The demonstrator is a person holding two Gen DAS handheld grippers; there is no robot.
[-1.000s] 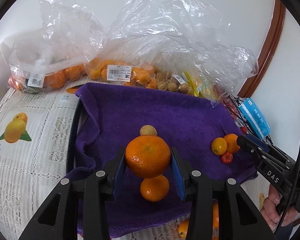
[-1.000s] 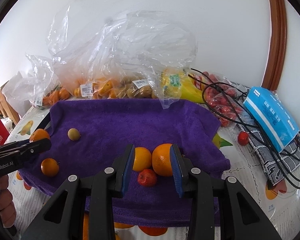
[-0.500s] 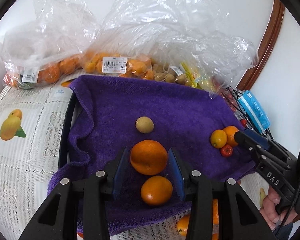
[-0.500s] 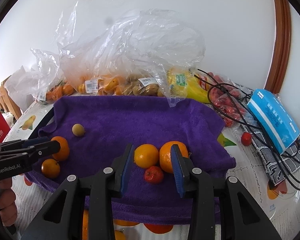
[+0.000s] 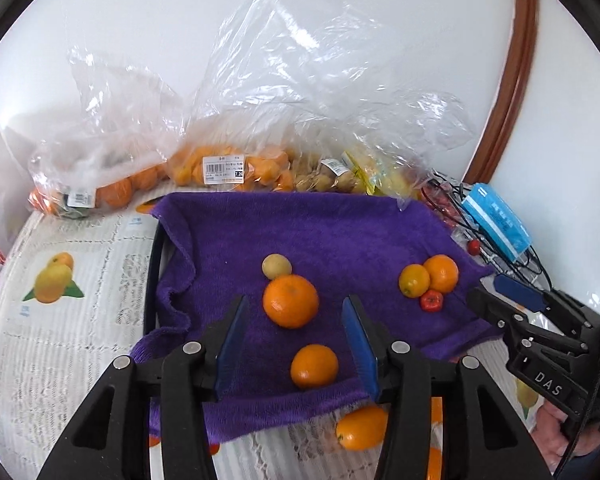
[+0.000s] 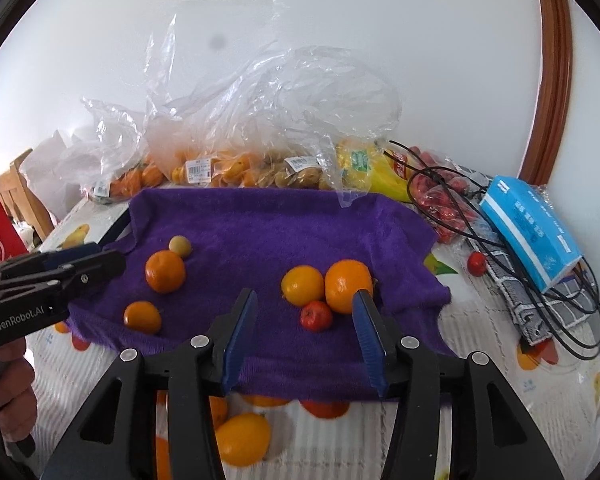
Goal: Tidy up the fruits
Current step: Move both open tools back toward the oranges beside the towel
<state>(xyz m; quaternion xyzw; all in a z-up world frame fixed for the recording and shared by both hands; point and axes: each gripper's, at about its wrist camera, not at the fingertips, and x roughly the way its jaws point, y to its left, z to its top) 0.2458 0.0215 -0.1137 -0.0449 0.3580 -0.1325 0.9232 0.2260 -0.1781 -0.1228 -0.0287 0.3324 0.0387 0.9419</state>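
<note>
Both the left gripper point(image 5: 296, 344) and right gripper point(image 6: 302, 334) are opening their jaws, pinching nothing, leaving the large orange point(image 5: 290, 301) mid-frame on the purple towel point(image 5: 340, 236); withdrawing straight is avoiding nudging grouped fruit.

the right gripper point(image 6: 304, 324) hovers over a purple towel point(image 6: 276, 232) on the worktop, its jaws opening with nothing pressed between them. just ahead sit 2 oranges touching point(image 6: 348, 286) and a small red fruit point(image 6: 316, 316). at left, the left gripper point(image 6: 76, 264) sits beside 2 more oranges point(image 6: 165, 271).
</note>
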